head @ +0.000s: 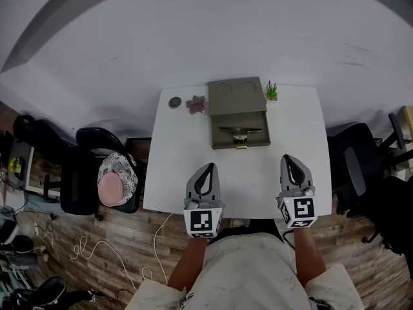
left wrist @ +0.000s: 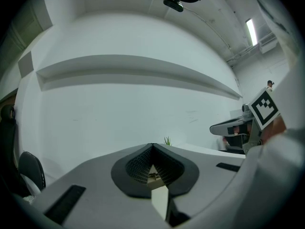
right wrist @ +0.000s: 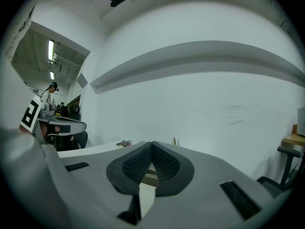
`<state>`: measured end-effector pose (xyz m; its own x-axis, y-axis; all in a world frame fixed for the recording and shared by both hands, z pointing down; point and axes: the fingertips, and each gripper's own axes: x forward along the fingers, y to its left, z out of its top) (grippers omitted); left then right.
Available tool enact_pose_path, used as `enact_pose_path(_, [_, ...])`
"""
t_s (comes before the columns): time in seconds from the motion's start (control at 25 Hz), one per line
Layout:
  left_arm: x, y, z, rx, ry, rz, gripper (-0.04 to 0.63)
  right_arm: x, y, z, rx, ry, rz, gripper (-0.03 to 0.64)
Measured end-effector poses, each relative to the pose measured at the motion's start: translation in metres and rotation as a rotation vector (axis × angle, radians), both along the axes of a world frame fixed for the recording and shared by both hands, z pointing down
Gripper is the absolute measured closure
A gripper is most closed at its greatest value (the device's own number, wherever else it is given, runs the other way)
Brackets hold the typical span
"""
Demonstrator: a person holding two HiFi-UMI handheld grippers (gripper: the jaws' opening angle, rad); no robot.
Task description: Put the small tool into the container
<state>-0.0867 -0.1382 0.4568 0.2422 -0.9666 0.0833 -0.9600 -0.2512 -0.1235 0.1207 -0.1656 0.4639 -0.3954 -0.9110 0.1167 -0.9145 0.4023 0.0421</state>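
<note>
grey left tool [head: 208, 170] and right tool [head: 290, 161] are closed, empty, before the olive container [head: 237, 96].

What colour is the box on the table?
The box is olive green. The head view shows it best.

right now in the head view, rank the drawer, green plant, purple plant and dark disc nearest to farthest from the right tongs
From the right tongs:
1. drawer, ahead and left, mid table
2. green plant, far edge, slightly left
3. purple plant, far edge, further left
4. disc, far left corner
</note>
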Motion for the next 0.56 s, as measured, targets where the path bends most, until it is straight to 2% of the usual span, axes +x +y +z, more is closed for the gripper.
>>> enact_pose_path(0.24, [-0.0015,0.0007,0.0042,-0.022,0.009,-0.006,0.589,-0.0032,-0.0016,0.0022,-0.006,0.003,-0.011,0.601])
enact_pose_path(0.56, [-0.0055,-0.0033,0.0056,-0.012,0.003,-0.01,0.589,-0.0079,-0.0051,0.0033,-0.011,0.01,-0.023,0.601])
